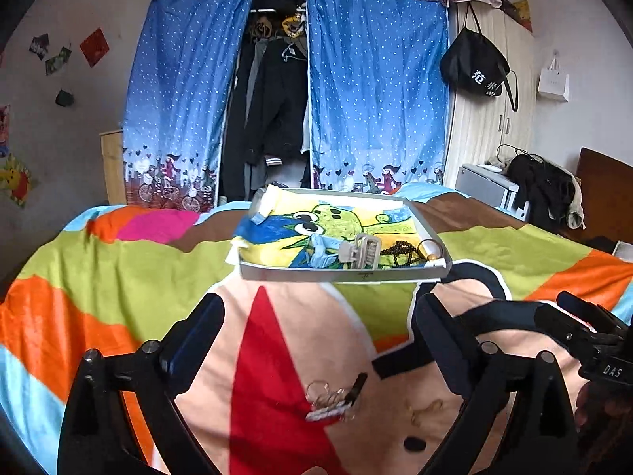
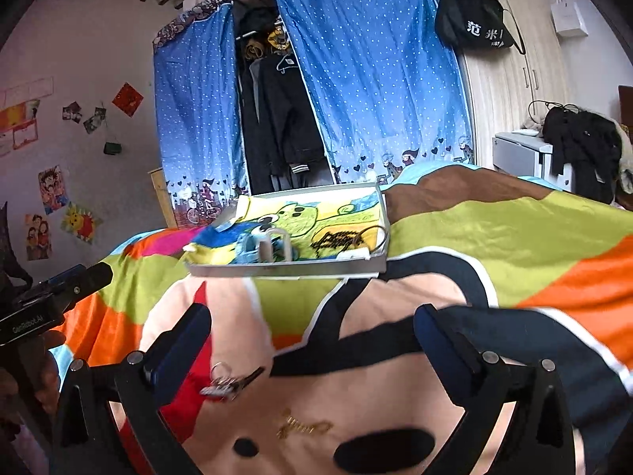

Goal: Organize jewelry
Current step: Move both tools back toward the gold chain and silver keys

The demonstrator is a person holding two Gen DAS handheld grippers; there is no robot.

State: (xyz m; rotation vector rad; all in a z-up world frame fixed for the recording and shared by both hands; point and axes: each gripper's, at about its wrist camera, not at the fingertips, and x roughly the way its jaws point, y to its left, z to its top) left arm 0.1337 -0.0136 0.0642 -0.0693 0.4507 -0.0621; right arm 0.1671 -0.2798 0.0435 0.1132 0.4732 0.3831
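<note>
Left gripper (image 1: 316, 312): its jaws are being held wide apart with nothing between them, over the lower centre of the left wrist frame.
Right gripper (image 2: 312, 320): its jaws are likewise being kept released and empty, across the lower half of the right wrist frame.
Bedspread (image 1: 118, 261): a bright cartoon-print cover is being shown spread over the bed, filling the lower half of both frames.
Tray (image 1: 344, 275): a shallow white tray is being seen at centre frame on the bedspread, lined with a yellow and green cartoon cloth.
Tray contents: a beige hair claw (image 1: 362, 251), a dark bead string (image 1: 399, 251) and a ring-shaped bangle (image 2: 374, 235) are being kept at the tray's near right end.
Key ring bundle (image 1: 334, 398): rings with a dark fob are being left lying on the bedspread, lower centre, between the left gripper's jaws in that view.
Gold chain (image 2: 302, 427): a thin chain is being left on the bedspread, bottom centre of the right wrist frame, near the bundle but apart from it.
Curtains (image 1: 376, 79): blue dotted curtains are being seen parted in the upper centre, with dark clothes hanging between.
</note>
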